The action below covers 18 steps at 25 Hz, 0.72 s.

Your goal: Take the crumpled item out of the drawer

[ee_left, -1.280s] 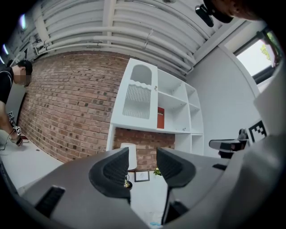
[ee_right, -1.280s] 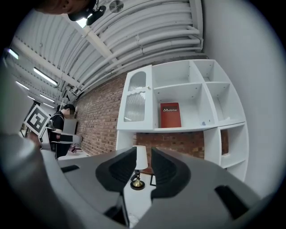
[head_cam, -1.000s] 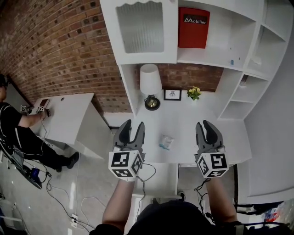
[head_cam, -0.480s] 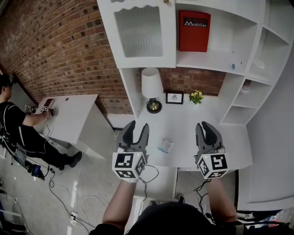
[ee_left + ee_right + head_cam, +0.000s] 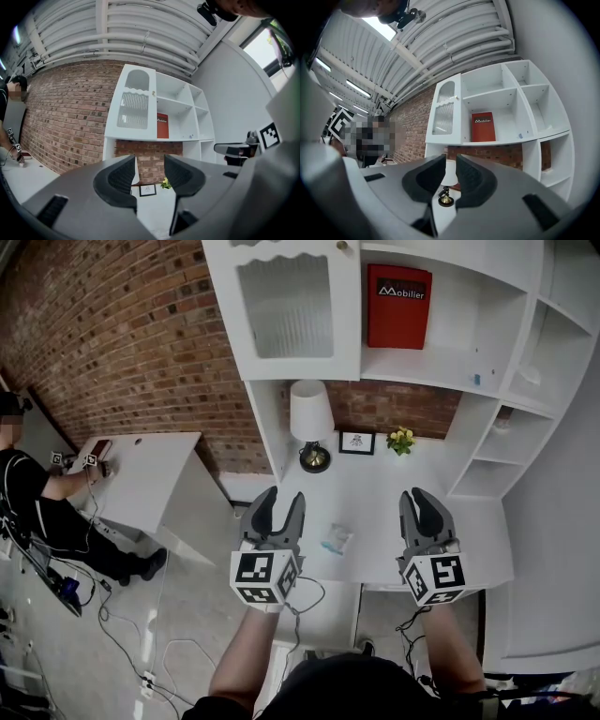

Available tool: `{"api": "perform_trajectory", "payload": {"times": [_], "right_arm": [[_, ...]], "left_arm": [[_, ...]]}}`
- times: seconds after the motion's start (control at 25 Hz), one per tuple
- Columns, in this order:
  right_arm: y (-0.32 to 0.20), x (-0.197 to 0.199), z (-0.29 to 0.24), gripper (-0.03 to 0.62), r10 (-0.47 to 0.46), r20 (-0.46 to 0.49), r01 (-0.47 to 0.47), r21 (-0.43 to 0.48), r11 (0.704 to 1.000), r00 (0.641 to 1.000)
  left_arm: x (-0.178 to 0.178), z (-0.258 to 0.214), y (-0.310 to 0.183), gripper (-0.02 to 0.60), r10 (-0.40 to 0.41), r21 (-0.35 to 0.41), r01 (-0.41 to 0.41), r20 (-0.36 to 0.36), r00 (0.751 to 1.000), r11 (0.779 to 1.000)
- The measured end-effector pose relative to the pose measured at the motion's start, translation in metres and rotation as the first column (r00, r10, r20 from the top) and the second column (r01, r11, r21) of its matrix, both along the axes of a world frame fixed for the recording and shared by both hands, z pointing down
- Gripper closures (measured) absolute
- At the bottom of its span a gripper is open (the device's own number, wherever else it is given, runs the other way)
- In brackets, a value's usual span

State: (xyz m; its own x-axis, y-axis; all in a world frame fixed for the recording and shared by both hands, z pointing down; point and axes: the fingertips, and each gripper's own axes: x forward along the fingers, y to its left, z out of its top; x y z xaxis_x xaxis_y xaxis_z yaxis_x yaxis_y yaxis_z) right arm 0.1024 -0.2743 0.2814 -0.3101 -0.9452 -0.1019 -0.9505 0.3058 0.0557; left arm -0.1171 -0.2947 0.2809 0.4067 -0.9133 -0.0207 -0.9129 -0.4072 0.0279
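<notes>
The crumpled item (image 5: 337,539), a small clear bluish wrapper, lies on the white desk top (image 5: 375,488) between my two grippers. Below the desk's front edge a white drawer (image 5: 328,604) juts out toward me; its inside is hidden. My left gripper (image 5: 281,495) (image 5: 150,173) hovers left of the wrapper, its jaws wide open and empty. To the wrapper's right, the right gripper (image 5: 415,493) (image 5: 451,174) has only a narrow gap between its jaws, with nothing in it. Neither gripper touches the wrapper.
At the back of the desk stand a white lamp (image 5: 311,418), a small framed picture (image 5: 357,442) and yellow flowers (image 5: 401,439). A red box (image 5: 398,307) sits on the shelf above, beside a glass cabinet door (image 5: 286,306). A person (image 5: 28,498) works at the left table. Cables (image 5: 141,652) cross the floor.
The right gripper's jaws have drawn closer together. Both grippers stay over the desk's front edge, and the wrapper has not moved.
</notes>
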Motion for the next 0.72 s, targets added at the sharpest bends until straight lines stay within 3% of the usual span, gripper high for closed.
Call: {"api": "perform_trajectory", "payload": {"times": [0.72], "right_arm": [[0.0001,-0.0038,0.0043,0.549,-0.004,0.002,0.004,-0.011,1.0,1.0]], "left_arm": [[-0.0021,0.0044,0.0001,0.39,0.014,-0.013,-0.014,-0.015,1.0,1.0]]}}
